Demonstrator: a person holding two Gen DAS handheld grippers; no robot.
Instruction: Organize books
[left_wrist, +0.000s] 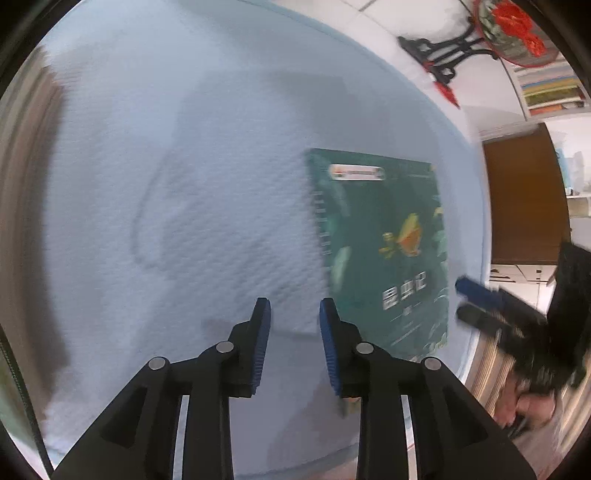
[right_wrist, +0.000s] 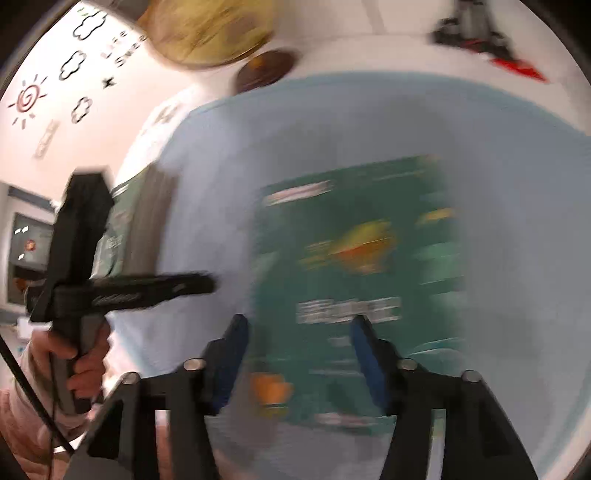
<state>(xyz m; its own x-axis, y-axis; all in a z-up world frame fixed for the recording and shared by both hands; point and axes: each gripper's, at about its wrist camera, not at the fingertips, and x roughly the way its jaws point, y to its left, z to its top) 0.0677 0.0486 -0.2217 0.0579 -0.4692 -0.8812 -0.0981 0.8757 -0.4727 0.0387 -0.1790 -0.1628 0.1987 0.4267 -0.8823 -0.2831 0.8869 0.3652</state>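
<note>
The green book (right_wrist: 354, 280) lies flat on the pale blue counter (left_wrist: 184, 184), centre frame; the right claw (right_wrist: 299, 325) hangs above it, jaws parted and empty; the left claw (left_wrist: 295, 314), slightly parted, grips nothing; the pick-up seems under way; next, straddling an edge.

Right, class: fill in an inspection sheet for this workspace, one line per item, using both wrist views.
Surface: pale blue textured cloth over the table.
Job's things: green book lying flat, cover up; more books standing at the cloth's edge.
Clutter: round brown object, too blurred to identify.
Grippers: left gripper open, empty; right gripper open above the green book, not touching.
Cables: black cable by the hand.
Surroundings: red-and-black stand, wooden door, wall decals.
</note>
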